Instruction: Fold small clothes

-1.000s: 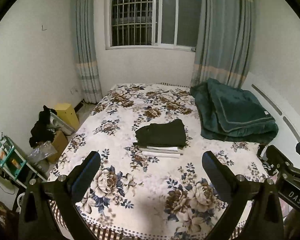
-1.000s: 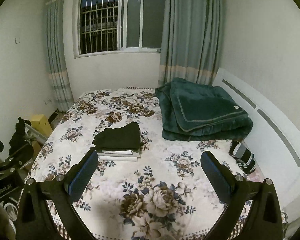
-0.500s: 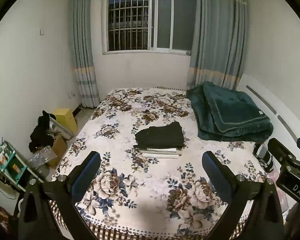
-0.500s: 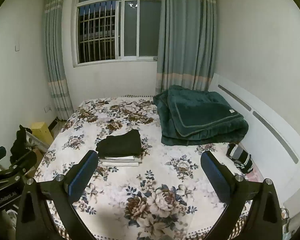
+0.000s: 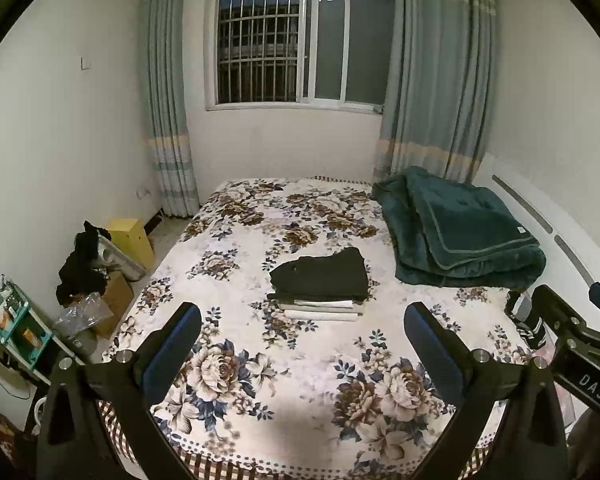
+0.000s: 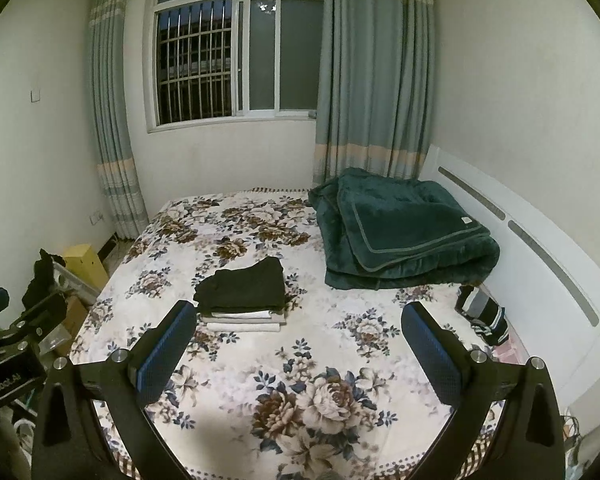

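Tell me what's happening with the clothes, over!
Left gripper open, empty. Right gripper open, empty. Folded clothes stack sits mid-bed, dark piece on top, untouched. Green blanket beside it, apart; nothing in the way.

Light: dim indoor glow from above — walls (image 5: 60,152) evenly lit
Window (image 5: 304,44): dark, small lamp reflection on the glass
Shadows: soft patch on the bedspread (image 6: 204,436), lower centre
Edges: strong fisheye bending — black corners
Sharpness: mostly crisp, slightly grainy

A folded dark green blanket (image 5: 460,236) is lying on the floral bed (image 5: 300,360) beside the white headboard (image 6: 540,256). Striped curtains (image 5: 432,80) are hanging beside a barred window (image 5: 300,48). A yellow box (image 5: 130,236) is sitting on the floor.
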Tool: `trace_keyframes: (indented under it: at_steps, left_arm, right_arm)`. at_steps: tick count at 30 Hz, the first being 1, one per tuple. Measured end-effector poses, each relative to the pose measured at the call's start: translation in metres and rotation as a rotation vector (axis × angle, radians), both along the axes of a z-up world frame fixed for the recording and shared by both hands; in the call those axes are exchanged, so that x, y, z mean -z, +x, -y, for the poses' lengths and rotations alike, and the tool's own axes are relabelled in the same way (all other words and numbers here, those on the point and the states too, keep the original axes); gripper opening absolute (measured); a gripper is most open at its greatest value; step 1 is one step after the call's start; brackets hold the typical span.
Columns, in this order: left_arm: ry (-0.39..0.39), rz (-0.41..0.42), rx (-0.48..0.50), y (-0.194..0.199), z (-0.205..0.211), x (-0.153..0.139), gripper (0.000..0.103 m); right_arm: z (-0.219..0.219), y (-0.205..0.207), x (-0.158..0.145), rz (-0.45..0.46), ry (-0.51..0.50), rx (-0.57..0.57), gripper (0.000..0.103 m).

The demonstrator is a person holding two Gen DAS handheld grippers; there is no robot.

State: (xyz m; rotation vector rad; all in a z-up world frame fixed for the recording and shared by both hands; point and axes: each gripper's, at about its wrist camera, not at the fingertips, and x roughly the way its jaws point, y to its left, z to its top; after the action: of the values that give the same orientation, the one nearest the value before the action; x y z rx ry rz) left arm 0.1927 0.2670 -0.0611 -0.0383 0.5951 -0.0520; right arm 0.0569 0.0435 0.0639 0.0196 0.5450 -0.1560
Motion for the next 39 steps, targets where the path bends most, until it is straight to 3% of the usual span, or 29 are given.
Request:
trace_keyframes:
  at_steps: [39]
  left_arm:
    - [0.003,0.034,0.001,-0.003,-0.001,-0.022,0.103]
  right_arm:
    - [0.008,0.007,-0.015,0.021,0.006,-0.039,0.103]
